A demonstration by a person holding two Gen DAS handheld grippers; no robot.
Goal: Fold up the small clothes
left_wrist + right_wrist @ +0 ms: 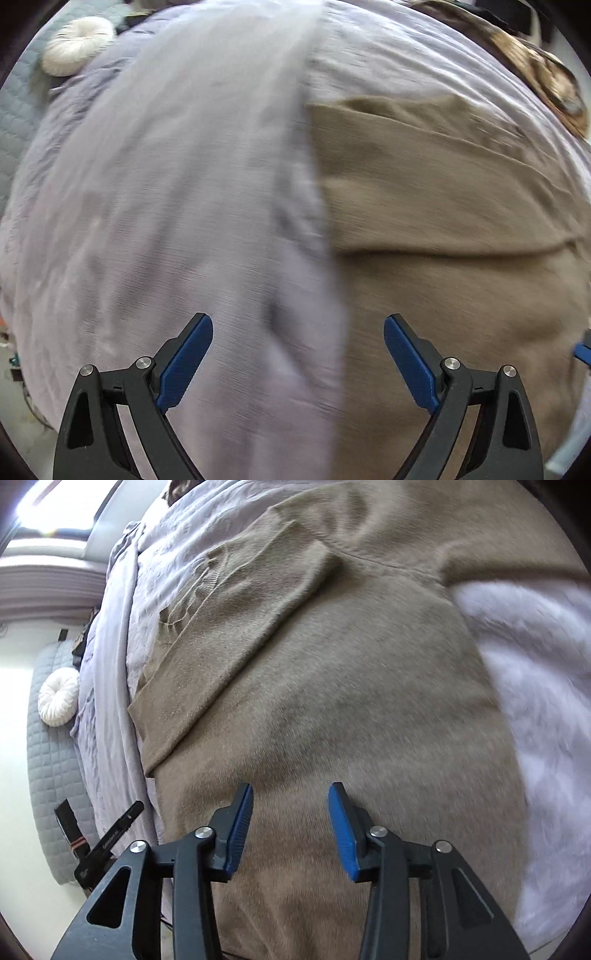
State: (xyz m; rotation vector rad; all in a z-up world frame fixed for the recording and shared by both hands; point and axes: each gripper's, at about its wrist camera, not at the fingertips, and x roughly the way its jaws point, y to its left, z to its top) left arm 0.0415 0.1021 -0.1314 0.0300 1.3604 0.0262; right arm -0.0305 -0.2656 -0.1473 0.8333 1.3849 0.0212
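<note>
A tan knit sweater (332, 686) lies spread on a pale lilac bedsheet (118, 672), one sleeve (236, 627) folded across its body. In the left wrist view the sweater (443, 221) fills the right half and the sheet (166, 203) the left. My left gripper (298, 332) hangs open over the sweater's left edge, nothing between its blue pads. My right gripper (291, 801) is open above the sweater's body, and its pads hold nothing.
A round white cushion (77, 44) lies on a grey quilted cover (48, 753) beyond the sheet. A brown patterned fabric (546, 74) lies at the far right. A fluffy white blanket (535, 701) borders the sweater's right side. The other gripper's black handle (107, 842) shows at lower left.
</note>
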